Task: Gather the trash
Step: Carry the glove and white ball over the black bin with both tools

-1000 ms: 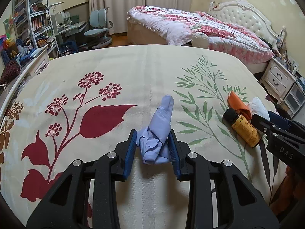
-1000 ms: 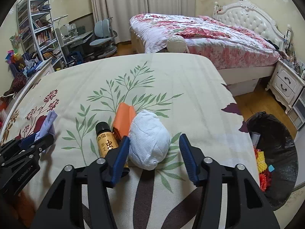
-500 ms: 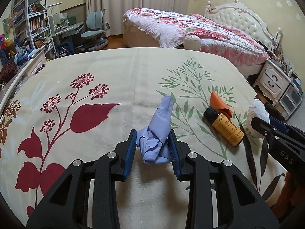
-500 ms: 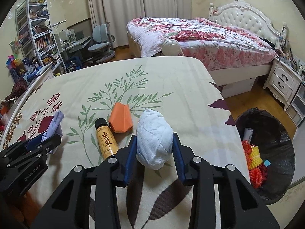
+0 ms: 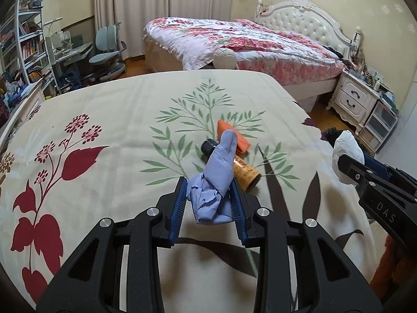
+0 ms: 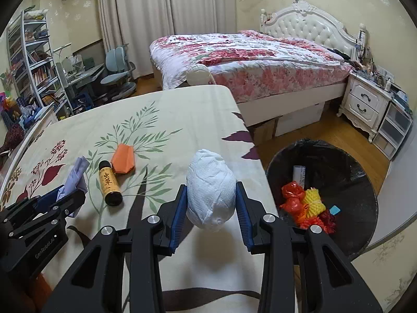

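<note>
My left gripper (image 5: 210, 203) is shut on a crumpled blue glove (image 5: 216, 182) and holds it above the table. It also shows in the right wrist view (image 6: 75, 174). My right gripper (image 6: 211, 206) is shut on a white paper wad (image 6: 211, 187), lifted above the table's right edge; the wad also shows in the left wrist view (image 5: 346, 154). An amber bottle with a black cap (image 6: 108, 184) and a folded orange paper (image 6: 123, 157) lie on the floral tablecloth (image 6: 169, 120). A black-lined trash bin (image 6: 336, 161) stands on the floor to the right, holding red and yellow trash.
A bed with a floral cover (image 6: 247, 60) stands behind the table. A white nightstand (image 6: 365, 104) is at the right. Bookshelves (image 6: 28, 60), a desk and a blue chair (image 6: 117, 73) are at the back left.
My right gripper closed on the white paper wad, lifted it and moved right toward the bin. My left gripper, still holding the blue glove, moved right over the bottle.
</note>
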Demonstrator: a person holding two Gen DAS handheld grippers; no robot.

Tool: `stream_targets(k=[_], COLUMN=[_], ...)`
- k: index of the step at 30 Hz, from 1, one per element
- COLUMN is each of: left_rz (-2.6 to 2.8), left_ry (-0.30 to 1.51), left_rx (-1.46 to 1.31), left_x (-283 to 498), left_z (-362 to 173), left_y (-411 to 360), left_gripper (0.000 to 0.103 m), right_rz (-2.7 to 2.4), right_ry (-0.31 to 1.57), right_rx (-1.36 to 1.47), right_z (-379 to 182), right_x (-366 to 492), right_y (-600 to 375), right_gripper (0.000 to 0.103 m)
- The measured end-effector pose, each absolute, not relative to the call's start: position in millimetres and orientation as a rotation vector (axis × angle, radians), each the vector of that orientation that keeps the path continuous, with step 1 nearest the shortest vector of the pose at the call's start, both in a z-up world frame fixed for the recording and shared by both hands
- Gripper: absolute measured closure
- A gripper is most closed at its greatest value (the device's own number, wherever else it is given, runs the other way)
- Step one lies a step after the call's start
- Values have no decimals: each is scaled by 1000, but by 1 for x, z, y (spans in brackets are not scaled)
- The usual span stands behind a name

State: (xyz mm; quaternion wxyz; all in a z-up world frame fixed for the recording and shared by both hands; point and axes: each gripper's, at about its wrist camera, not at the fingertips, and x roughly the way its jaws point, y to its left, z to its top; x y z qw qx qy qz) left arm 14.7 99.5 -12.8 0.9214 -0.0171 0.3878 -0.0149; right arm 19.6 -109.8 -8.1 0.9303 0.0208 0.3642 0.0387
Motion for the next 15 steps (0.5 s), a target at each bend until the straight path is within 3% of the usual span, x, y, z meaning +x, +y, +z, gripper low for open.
stream_targets(k=[15], left_rz=[-176], left_ry=[761], left_rx=[41], left_x=[26], left_z=[-3], left_y=[6], left_gripper=[71], right_rz=[-89], right_ry=[710], right_rx=[120], right_z=[-7], right_x=[11], right_y=[-193], right_gripper=[66])
